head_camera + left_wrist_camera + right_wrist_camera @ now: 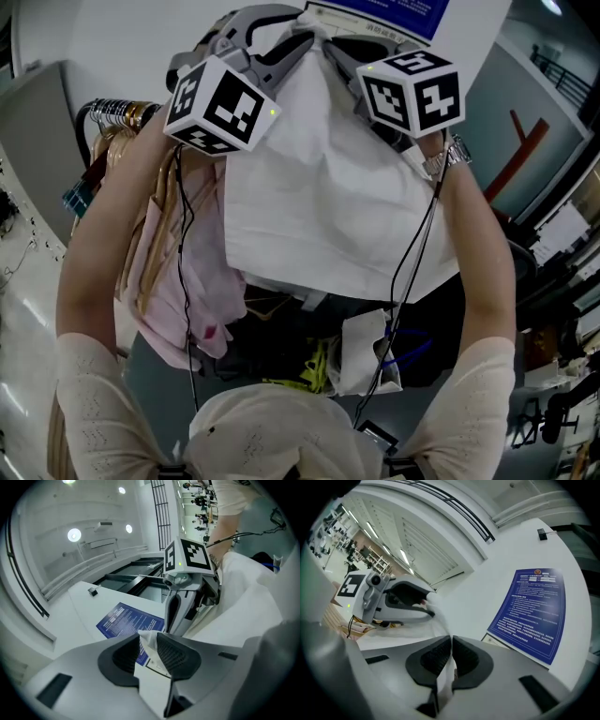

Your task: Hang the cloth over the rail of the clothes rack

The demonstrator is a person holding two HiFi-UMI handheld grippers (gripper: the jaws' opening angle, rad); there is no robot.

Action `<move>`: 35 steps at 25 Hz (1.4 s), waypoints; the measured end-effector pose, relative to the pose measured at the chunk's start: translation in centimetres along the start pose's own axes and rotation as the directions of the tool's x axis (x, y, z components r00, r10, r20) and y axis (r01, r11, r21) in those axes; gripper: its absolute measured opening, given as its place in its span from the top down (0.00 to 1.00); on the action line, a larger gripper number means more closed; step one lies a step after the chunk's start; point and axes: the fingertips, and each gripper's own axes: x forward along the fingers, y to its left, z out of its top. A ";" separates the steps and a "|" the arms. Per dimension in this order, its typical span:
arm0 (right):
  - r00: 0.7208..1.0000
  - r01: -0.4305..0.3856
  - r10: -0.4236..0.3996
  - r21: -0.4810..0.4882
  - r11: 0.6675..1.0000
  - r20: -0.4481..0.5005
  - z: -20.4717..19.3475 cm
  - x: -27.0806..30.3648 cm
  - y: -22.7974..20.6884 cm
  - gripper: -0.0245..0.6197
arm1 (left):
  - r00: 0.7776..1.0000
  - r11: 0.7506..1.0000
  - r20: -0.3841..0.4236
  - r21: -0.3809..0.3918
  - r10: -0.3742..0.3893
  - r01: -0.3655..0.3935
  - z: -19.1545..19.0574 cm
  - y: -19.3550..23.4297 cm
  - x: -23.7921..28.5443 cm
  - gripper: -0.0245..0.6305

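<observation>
Against the white wall (478,588) at twelve o'clock in the head view, a blue notice (375,11) sits just past the white cloth (328,187), which is held up and spread before the person. At nine o'clock, pink garments (178,281) on hangers (117,117) crowd against the cloth's left edge, and dark clutter lies below at six. The left hand-held gripper (147,641) has its jaws apart, with a cloth corner loose between them. The right hand-held gripper (451,651) is clamped on the cloth's other corner.

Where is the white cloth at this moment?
In the head view the white cloth hangs at centre between the left gripper and right gripper, right of the pink garment.
</observation>
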 end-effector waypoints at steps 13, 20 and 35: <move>0.997 0.070 -0.072 0.095 0.993 0.012 -0.4 0.0 -1.9 0.91 | 0.995 0.987 -0.011 -0.121 0.103 -0.104 1.4 2.2 -6.7 0.79; 0.993 0.108 -0.111 0.095 0.990 0.029 -0.3 -0.4 -2.5 0.91 | 0.998 0.979 -0.052 -0.197 0.048 -0.057 0.0 0.1 -8.5 0.79; 0.946 0.149 -0.210 0.243 0.958 0.248 4.4 -15.4 6.8 0.91 | 0.965 0.848 -0.032 -0.470 0.260 -0.244 6.2 -0.7 -14.1 0.86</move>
